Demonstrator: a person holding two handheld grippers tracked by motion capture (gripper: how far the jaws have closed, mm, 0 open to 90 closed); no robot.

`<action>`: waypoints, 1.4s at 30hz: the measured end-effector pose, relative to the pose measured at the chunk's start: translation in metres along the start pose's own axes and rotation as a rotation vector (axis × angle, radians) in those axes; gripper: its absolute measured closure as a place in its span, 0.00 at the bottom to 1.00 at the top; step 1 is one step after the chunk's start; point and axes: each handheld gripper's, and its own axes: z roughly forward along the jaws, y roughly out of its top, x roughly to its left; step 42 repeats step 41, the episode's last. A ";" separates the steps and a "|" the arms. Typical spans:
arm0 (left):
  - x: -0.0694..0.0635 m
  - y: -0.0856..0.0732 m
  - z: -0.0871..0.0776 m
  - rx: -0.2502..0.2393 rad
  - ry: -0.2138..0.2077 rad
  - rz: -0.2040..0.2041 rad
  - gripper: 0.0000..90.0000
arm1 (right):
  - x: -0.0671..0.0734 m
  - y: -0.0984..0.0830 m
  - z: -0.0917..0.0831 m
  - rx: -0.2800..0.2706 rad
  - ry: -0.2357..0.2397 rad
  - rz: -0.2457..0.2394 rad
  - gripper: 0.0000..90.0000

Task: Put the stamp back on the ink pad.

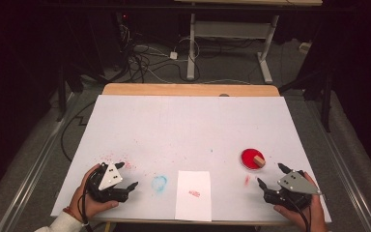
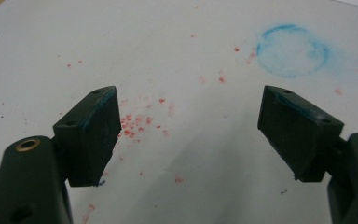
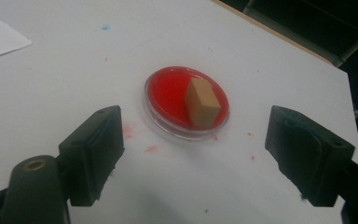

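White paper covers the worktop (image 1: 188,125), and with my right hand-held gripper (image 3: 193,154) wide open and empty, I judge I should close squarely on the tan block (image 3: 201,102) at twelve o'clock without tipping its red dish (image 3: 165,91).

One tabletop (image 1: 140,121), covered in white. One small sheet of paper (image 1: 193,198) with one red mark (image 1: 194,194). One red dish (image 1: 249,158); one tan block (image 1: 258,160) in it. One blue ring stain (image 1: 159,183). Two grippers: left gripper (image 1: 128,176), right gripper (image 1: 270,175). Two hands.
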 end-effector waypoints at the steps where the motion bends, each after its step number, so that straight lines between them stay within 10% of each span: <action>1: 0.000 0.000 0.000 0.004 -0.001 0.004 0.23 | 0.000 0.000 0.000 -0.001 -0.005 0.000 0.22; 42: -0.001 0.009 0.012 0.028 0.002 0.020 0.23 | 0.000 -0.005 -0.005 -0.004 0.025 -0.048 0.22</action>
